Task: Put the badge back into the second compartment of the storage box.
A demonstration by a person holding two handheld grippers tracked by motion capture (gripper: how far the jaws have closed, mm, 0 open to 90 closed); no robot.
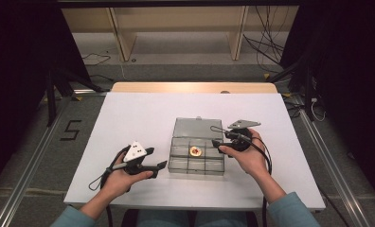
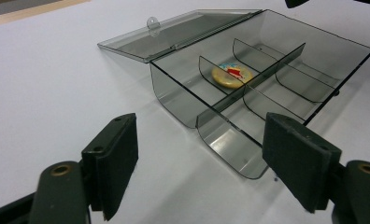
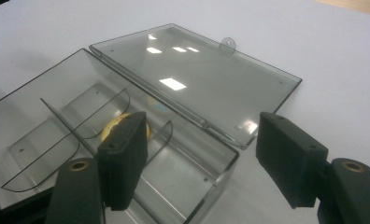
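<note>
badge (image 3: pixel 112 127) half hidden by jaw | both hand-held grippers agape (empty) | box (image 3: pixel 43 112) cropped

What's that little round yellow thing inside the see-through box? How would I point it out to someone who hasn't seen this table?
On the white table between the person's hands stands a smoky clear box, its lid lying open and flat behind it. It has two rows of three compartments; look in the middle one of the row nearer the lid. There lies the round yellow token, with a red mark on top, the box's one item.
</note>
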